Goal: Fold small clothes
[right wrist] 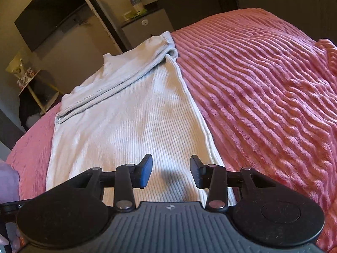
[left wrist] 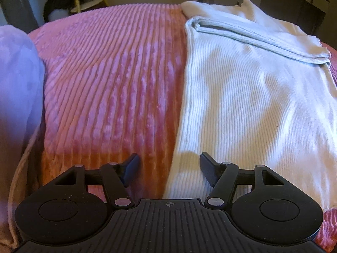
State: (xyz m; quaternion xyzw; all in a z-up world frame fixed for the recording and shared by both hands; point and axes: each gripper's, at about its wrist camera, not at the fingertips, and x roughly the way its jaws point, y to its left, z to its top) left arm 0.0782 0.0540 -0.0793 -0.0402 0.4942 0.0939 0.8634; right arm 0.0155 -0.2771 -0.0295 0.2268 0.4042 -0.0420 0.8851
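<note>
- A white ribbed top [left wrist: 252, 105] is seen laid flat on a pink ribbed blanket [left wrist: 109, 84] that covers a bed, its length running away from both cameras.
- One sleeve [left wrist: 259, 40] is seen folded across the upper part of the top, lying diagonally over the body.
- The left tongs [left wrist: 169, 168] are held wide open with nothing between the fingers; one fingertip is placed over the blanket, the other over the near edge of the top.
- The right tongs [right wrist: 171, 171] are likewise held apart and empty, positioned above the near end of the top [right wrist: 130, 130], close to its right-hand edge.
- Whether either pair touches the fabric cannot be told.
- A lilac cloth [left wrist: 16, 80] is seen at the left edge of the left wrist view, beside the blanket.
</note>
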